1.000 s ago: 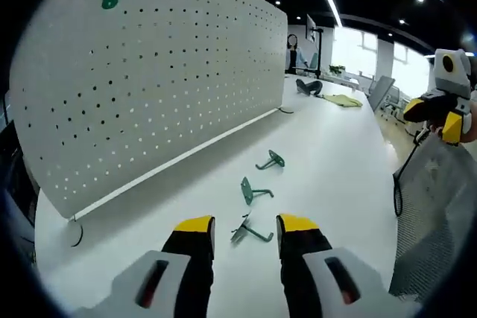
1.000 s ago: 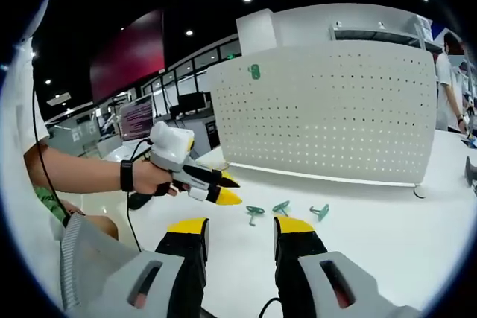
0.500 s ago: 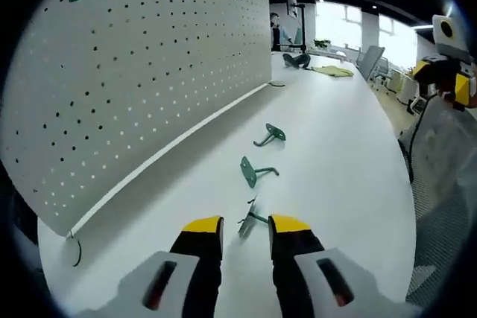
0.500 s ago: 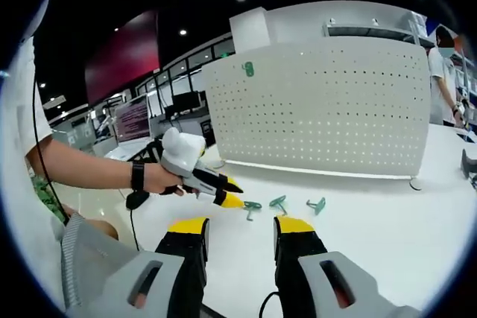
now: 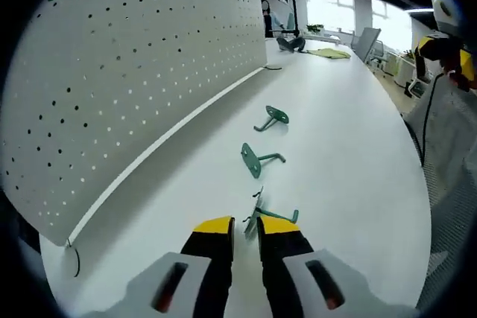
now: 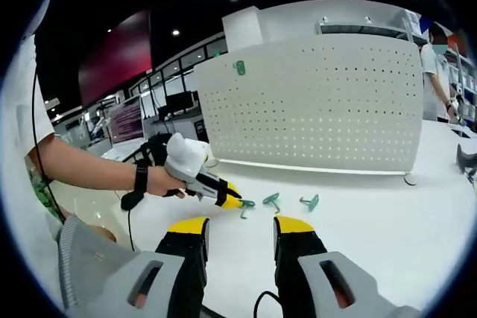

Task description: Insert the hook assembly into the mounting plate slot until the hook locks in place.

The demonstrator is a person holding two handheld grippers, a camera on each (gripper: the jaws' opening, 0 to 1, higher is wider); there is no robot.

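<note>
White table (image 5: 350, 147) in an open office, white pegboard (image 5: 134, 65) standing upright along it as the landmark. Three green hooks lie in a row on the table in front of the pegboard: nearest hook (image 5: 262, 215), middle hook (image 5: 257, 159), far hook (image 5: 273, 118). One mounted hook (image 6: 239, 68) sits high on the pegboard. Left gripper (image 5: 246, 226) jaws narrowed around the nearest hook, tips at it; contact unclear, cannot tell if gripped. Right gripper (image 6: 240, 226) jaws apart, empty, well back from the pegboard.

Three green hooks (image 5: 261, 160) lie in a row on the table beside the upright white pegboard (image 5: 134, 65).
</note>
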